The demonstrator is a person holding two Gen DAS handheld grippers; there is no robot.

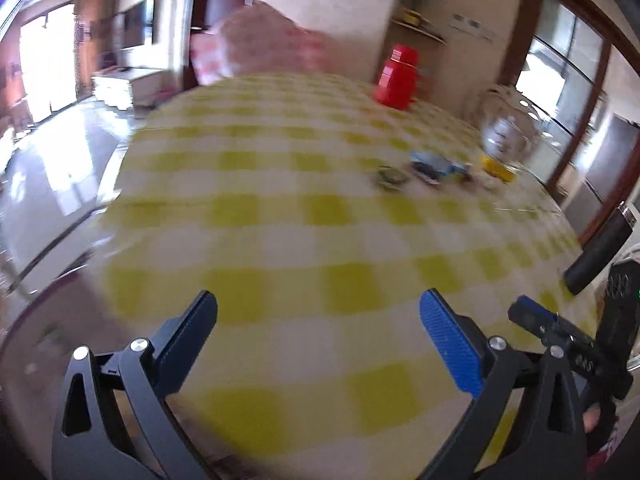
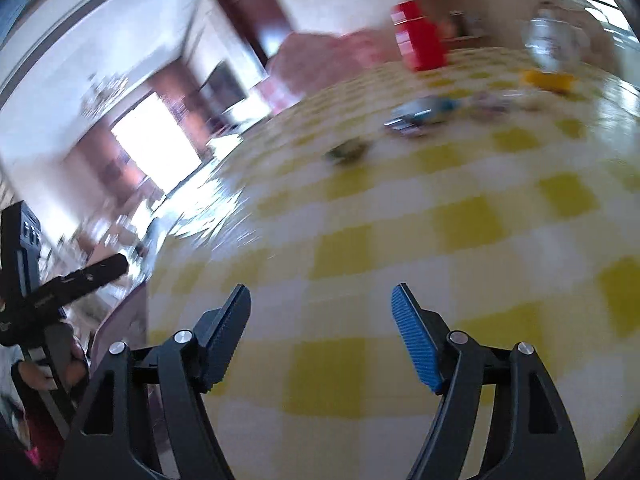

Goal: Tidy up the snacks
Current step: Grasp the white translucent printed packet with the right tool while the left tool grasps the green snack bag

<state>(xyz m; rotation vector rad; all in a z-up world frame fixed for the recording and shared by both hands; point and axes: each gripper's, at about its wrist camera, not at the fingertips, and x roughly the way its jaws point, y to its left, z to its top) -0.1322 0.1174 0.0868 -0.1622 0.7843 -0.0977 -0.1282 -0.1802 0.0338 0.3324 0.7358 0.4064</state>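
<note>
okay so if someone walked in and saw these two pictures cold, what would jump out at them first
Probably the red container, standing bright at the far end of the yellow-and-white checked tablecloth. Next, the small cluster of snack packets lying in front of a clear glass jar at the far right, too blurred to read. Nearest the cameras, the left gripper and right gripper both hang open over bare cloth, holding nothing.

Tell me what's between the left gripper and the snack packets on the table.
Only bare yellow-checked tablecloth lies between the left gripper and the snack packets, as the left wrist view shows; both are blurred.
</note>
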